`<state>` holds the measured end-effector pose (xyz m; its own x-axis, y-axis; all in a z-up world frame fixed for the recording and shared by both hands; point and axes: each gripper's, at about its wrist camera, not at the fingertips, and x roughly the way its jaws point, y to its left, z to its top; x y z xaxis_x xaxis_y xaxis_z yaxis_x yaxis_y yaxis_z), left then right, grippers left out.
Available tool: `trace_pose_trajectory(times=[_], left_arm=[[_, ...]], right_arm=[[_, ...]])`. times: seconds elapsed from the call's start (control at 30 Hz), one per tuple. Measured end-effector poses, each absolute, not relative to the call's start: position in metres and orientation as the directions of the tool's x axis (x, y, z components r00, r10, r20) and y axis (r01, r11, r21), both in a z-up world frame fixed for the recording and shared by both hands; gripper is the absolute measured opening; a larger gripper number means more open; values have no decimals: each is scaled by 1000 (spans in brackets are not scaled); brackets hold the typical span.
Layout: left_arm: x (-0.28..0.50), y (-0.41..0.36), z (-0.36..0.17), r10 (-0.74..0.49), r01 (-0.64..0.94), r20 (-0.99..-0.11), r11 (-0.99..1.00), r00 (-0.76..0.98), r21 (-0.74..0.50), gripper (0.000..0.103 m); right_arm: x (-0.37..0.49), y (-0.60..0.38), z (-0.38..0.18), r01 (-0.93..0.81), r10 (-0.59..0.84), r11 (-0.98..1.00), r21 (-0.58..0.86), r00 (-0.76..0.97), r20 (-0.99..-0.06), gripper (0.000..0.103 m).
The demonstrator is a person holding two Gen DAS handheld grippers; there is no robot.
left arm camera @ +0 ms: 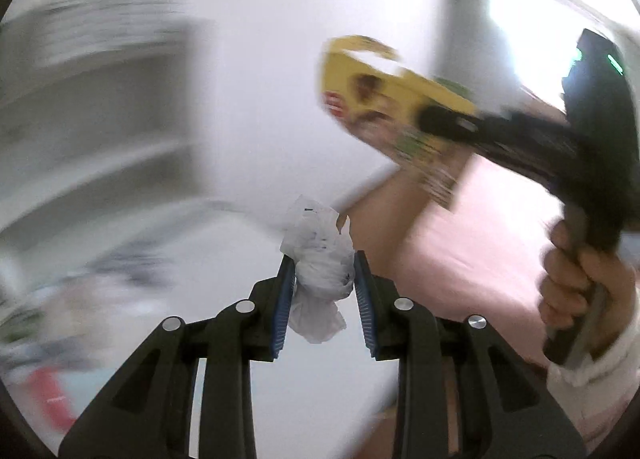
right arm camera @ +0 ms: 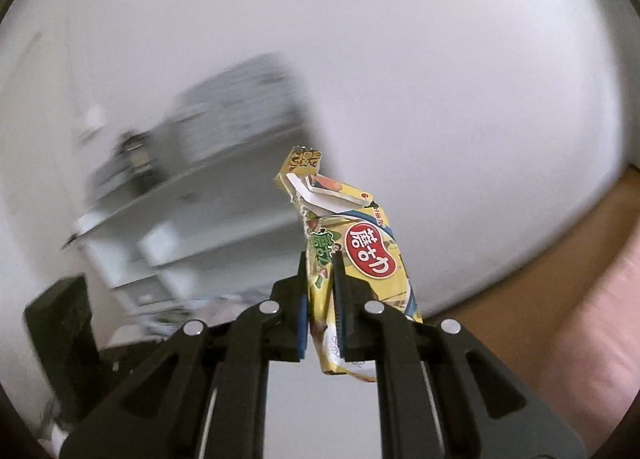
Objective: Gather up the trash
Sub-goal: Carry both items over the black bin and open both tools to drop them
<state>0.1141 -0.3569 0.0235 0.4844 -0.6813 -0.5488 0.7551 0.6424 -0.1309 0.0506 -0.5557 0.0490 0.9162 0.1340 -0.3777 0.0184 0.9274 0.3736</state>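
A crumpled white tissue (left arm camera: 320, 279) with dark marks sits squeezed between the blue pads of my left gripper (left arm camera: 325, 263), held up in the air. The right gripper (right arm camera: 319, 259) is shut on a flattened yellow snack box (right arm camera: 360, 259) with a red oval logo, its torn top flap sticking up. In the left wrist view that same yellow snack box (left arm camera: 384, 99) shows blurred at the upper right, pinched by the black right gripper (left arm camera: 436, 119), which a hand (left arm camera: 580, 279) in a white sleeve carries. Both pieces of trash hang clear of any surface.
Everything behind is smeared by motion. A white wall (right arm camera: 400, 59) fills most of both views. White shelving (right arm camera: 200, 187) with blurred items stands at the left. A pink surface (left arm camera: 480, 239) lies at the right, and a brown floor strip (right arm camera: 560, 251) runs along the wall.
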Motion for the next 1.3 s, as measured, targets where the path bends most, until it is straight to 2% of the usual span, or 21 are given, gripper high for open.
trace_pose_trajectory(times=[0.13,0.23,0.33,0.4,0.5,0.53,0.7,0.83,0.87,0.9,0.93,0.97,1.0,1.03,1.17,1.3], left_arm=[[62,-469,-25,-723,878,-646,447,243,-170,29],[32,-524,-88,-672,910,-734,359,98,-208,29],[32,-555,-177,-545,880,-839,399,2,-257,29],[47,-565,-246,-414,836,-908,474,-66,-277,29],[73,-572,-320,-232,814,-967,540,-101,-214,29],[80,-573,-329,-213,807,-971,551,-110,-212,29],[103,-578,-347,-212,755,-962,599,-172,-267,29],[111,-589,-359,-214,748,-961,606,-174,-270,30],[114,-587,-360,-210,745,-967,621,-142,-245,39],[123,-588,-363,-213,740,-968,628,-134,-241,51],[122,-588,-362,-227,733,-967,637,-118,-239,86],[121,-587,-359,-243,733,-965,637,-100,-236,95],[120,-585,-355,-258,744,-964,632,-64,-218,95],[116,-588,-354,-259,756,-965,623,-43,-201,95],[104,-593,-346,-287,789,-958,593,23,-159,95],[64,-610,-285,-434,870,-891,480,129,-108,95]], right_arm=[[13,-663,-24,273,12,856,440,839,-544,11],[1,-721,-107,409,48,760,505,739,-672,11],[12,-745,-200,517,128,693,503,599,-791,11],[25,-747,-270,583,207,646,493,488,-848,11],[40,-733,-336,630,281,625,460,368,-886,11],[44,-727,-353,629,320,627,460,331,-888,11],[56,-726,-360,624,321,636,453,320,-891,11],[51,-728,-389,625,347,622,472,319,-882,11],[53,-733,-394,628,349,617,475,322,-880,11],[54,-735,-393,631,350,609,481,330,-876,12],[51,-732,-397,630,353,602,490,340,-872,19],[50,-735,-395,631,356,594,500,351,-866,27],[44,-738,-393,631,355,590,504,357,-864,61],[43,-740,-388,634,340,591,499,365,-867,88],[37,-750,-365,629,293,587,509,421,-858,90],[6,-778,-296,694,45,580,427,496,-867,90]])
